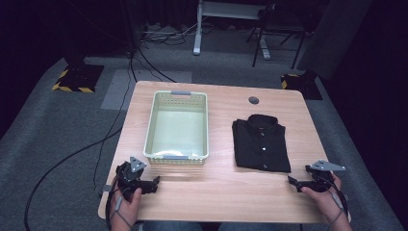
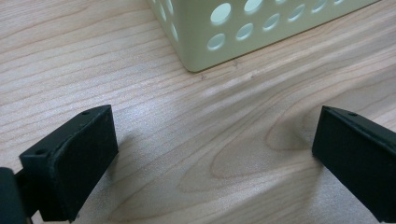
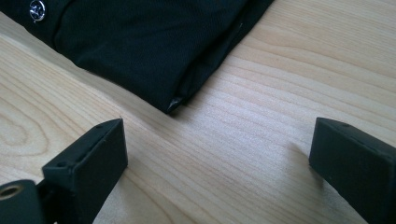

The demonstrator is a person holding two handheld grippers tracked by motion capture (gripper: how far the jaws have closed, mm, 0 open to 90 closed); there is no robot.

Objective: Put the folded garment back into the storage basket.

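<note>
A folded black shirt (image 1: 261,142) with small buttons lies on the right half of the wooden table (image 1: 221,187). To its left stands a pale green perforated basket (image 1: 177,127) with nothing inside. My left gripper (image 1: 155,183) rests near the table's front left, just below the basket's near corner (image 2: 196,56), its jaws wide open over bare wood. My right gripper (image 1: 294,182) sits at the front right, open, a short way from the shirt's near corner (image 3: 175,100). Both hands hold the grippers low on the table.
A round cable hole (image 1: 253,100) sits at the table's back edge. Cables (image 1: 96,149) trail over the grey carpet to the left. Chair and desk legs (image 1: 262,43) stand behind the table, and striped floor blocks (image 1: 77,79) lie at the back left.
</note>
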